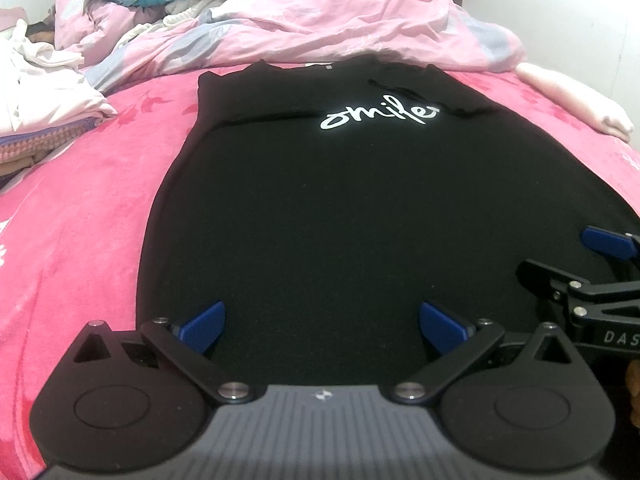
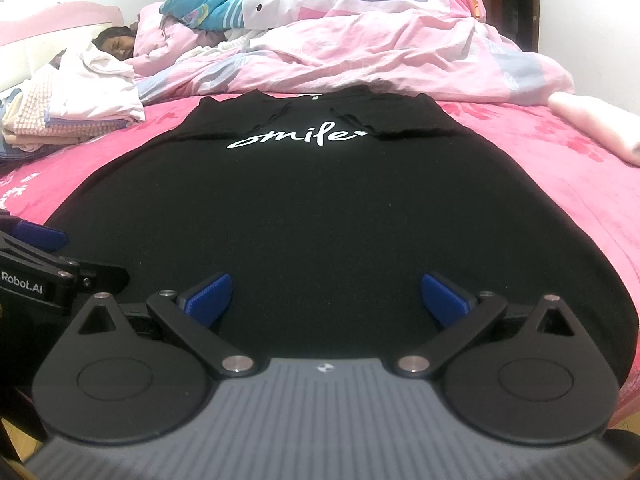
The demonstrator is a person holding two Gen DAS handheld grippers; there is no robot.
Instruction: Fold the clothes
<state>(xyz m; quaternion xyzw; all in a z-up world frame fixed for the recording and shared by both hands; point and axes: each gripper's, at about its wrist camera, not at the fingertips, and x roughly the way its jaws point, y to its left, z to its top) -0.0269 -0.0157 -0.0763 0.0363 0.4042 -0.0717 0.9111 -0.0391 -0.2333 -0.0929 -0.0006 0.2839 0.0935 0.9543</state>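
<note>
Clearly, the writing we can read best is the white script "smile" (image 1: 379,117) printed across the chest of the black T-shirt (image 1: 320,220), which lies flat, front up, on the pink bedsheet (image 1: 80,208). We also read "DAS" in white on the right gripper's body at the right edge of the left wrist view, and "Robot.AI" on the left gripper's body at the left edge of the right wrist view. A small pale tag (image 1: 328,67) shows at the shirt's collar; its text is too small to make out.

Our left gripper (image 1: 320,326) hovers low over the shirt's near hem, its blue-padded fingers (image 1: 202,326) spread wide with nothing between them. Our right gripper (image 2: 326,300) sits just beside it over the same hem, its fingers (image 2: 208,300) equally wide apart and empty.

The shirt's sleeves are tucked in over the chest, leaving fairly straight side edges. Its left edge runs along bare pink sheet with room beside it; farther left sits a stack of folded clothes (image 2: 68,120). Its right edge also borders open sheet, with a pale pink folded cloth (image 2: 592,128) well apart toward the far right. The collar end nearly touches a rumpled pink quilt (image 2: 380,52), under which a person (image 2: 116,42) lies.
</note>
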